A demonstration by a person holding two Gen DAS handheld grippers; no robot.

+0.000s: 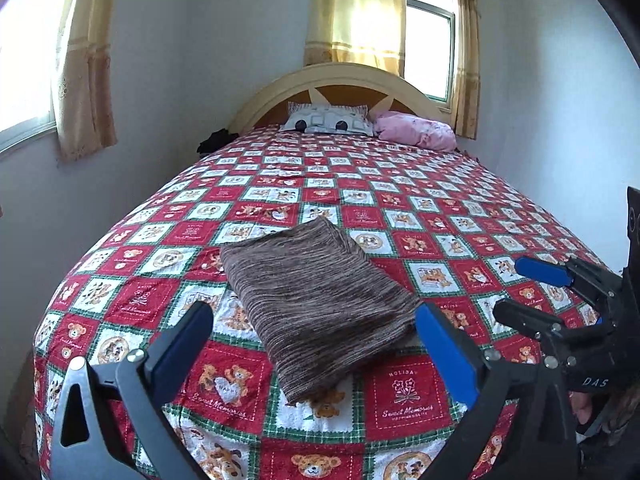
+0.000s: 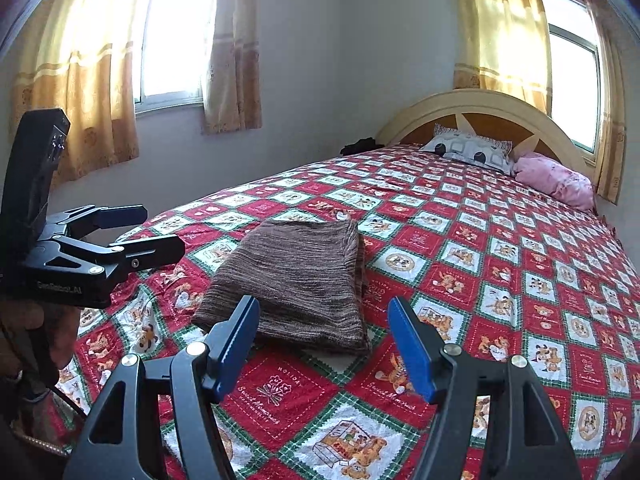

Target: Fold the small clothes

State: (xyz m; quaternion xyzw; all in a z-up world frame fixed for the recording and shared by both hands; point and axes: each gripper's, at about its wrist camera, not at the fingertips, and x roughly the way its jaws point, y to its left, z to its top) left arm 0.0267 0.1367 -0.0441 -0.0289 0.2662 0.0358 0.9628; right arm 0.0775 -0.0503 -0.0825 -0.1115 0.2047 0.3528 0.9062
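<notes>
Bedroom, pale walls, two curtained windows; our working surface is the bed point(image 1: 400, 216), under a red, green and white teddy-bear patchwork quilt point(image 1: 272, 376).

Item 1, brown knit garment point(image 1: 316, 304). Lies flat on the quilt near the foot of the bed, at about 12 o'clock from our left tongs and about 11 o'clock from our right. It is a compact rectangle with layered edges showing along one side, so we judge it already folded at least once. We read the spot near the foot edge as chosen to keep it within reach of both tools.

Item 2, left tongs point(image 1: 316, 340). Jaws wide apart, nothing between them, held above the garment's near edge; we cannot tell whether any pad touches the cloth. In the right wrist view they point(image 2: 160, 228) sit at 9 o'clock, off the bed's side.

Item 3, right tongs point(image 2: 324, 320). Jaws wide apart and empty, straddling the garment's near corner from above. In the left wrist view they point(image 1: 516, 284) sit at 3 o'clock, over bare quilt.

Item 4, patterned pillow point(image 1: 328, 120), pink pillow point(image 1: 416, 130) and a dark bundle point(image 1: 218, 140), all by the arched headboard point(image 1: 340, 76), well apart from the work.

Assessment: with both tools released, we judge the fold complete or nearly so.
</notes>
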